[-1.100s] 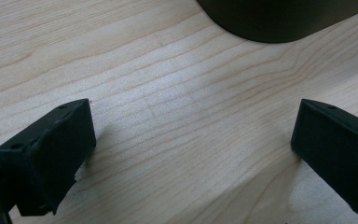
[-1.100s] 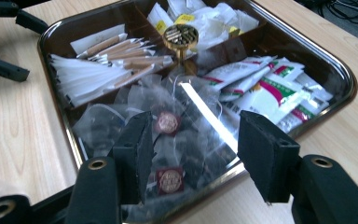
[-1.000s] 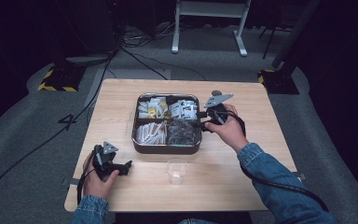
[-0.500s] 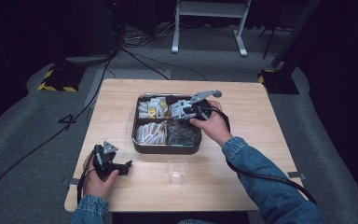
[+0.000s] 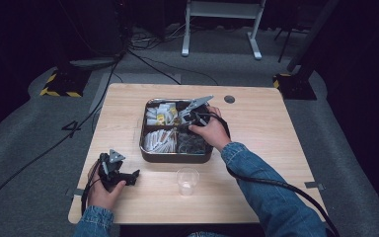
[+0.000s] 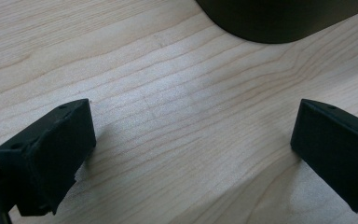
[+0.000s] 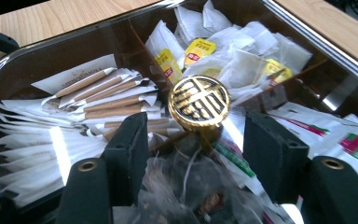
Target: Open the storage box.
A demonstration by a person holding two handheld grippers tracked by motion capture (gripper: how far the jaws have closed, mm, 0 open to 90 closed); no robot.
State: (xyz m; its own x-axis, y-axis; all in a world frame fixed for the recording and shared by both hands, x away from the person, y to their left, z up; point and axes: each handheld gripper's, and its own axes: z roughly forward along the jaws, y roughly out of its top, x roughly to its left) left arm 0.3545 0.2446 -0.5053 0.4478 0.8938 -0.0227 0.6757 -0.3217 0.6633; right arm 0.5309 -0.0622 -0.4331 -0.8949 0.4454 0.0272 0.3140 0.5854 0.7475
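High view: right gripper (image 5: 183,120), jaws parted around nothing, points left over a compartmented tray (image 5: 150,154); left gripper (image 5: 135,175), jaws wide apart, rests pointing right toward a cup (image 5: 187,180).

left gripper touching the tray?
Apart. In the high view the left gripper rests on the table with bare wood between it and the tray. The left gripper view shows its open jaws short of the tray's dark wall.

Readable: a large "4" marked on the grey floor (image 5: 73,129) left of the table. Print on the paper sachets (image 7: 81,79) and yellow tea-bag tags (image 7: 197,50) too small to make out.
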